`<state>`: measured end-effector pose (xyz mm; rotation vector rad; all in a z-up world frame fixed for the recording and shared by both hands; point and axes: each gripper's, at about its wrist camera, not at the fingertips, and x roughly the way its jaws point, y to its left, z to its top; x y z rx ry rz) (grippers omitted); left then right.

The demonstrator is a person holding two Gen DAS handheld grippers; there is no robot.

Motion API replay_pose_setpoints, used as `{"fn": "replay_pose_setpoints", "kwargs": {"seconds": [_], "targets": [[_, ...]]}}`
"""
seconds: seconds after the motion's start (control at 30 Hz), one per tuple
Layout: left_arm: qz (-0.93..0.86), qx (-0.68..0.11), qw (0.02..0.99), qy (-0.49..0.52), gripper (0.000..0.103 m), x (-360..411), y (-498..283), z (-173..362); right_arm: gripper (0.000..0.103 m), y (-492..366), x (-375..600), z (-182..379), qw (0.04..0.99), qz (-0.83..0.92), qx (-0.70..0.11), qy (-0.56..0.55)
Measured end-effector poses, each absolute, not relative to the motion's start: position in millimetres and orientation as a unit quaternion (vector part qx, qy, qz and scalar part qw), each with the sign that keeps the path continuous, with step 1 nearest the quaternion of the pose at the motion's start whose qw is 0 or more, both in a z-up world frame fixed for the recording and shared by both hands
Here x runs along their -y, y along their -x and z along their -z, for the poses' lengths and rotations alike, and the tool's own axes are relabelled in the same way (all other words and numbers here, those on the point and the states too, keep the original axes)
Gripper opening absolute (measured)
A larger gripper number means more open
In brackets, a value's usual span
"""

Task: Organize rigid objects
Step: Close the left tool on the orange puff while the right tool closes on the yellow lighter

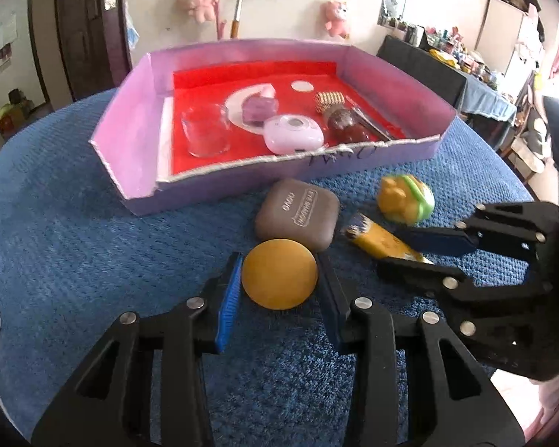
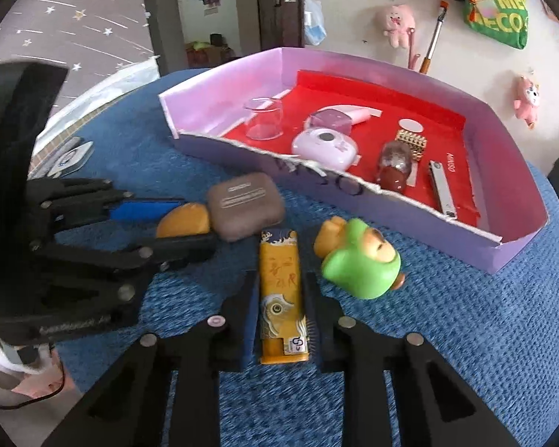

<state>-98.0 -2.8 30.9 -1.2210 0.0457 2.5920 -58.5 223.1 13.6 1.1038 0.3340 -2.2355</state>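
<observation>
My left gripper point(image 1: 279, 272) stands around a round yellow disc point(image 1: 279, 273) on the blue cloth, its pads touching or nearly touching the disc's sides. My right gripper point(image 2: 277, 283) stands around a yellow lighter point(image 2: 281, 298), jaws close on both sides with thin gaps showing. The right gripper point(image 1: 410, 249) also shows in the left wrist view, with the lighter point(image 1: 376, 238) between its fingers. A brown earbud case point(image 1: 298, 212) lies just beyond the disc. A green and yellow toy figure point(image 2: 357, 257) lies right of the lighter. The pink tray point(image 1: 138, 85) with a red floor stands behind.
In the tray lie a clear glass cup point(image 1: 205, 130), a pink oval case point(image 1: 292, 134), a purple block point(image 1: 259, 110), a gold ribbed piece point(image 1: 328, 100), a dark red bottle point(image 1: 348, 126) and a metal clip point(image 2: 441, 190). A flat packet point(image 2: 69, 156) lies on the cloth's left edge.
</observation>
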Motion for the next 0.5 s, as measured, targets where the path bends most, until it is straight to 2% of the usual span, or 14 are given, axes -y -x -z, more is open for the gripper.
{"fn": "replay_pose_setpoints", "kwargs": {"seconds": [0.5], "targets": [[-0.906,-0.017,0.140,0.399,0.036,3.2,84.2,-52.9,0.025,37.2,-249.3,-57.7,0.300,0.875,-0.081,-0.371]]}}
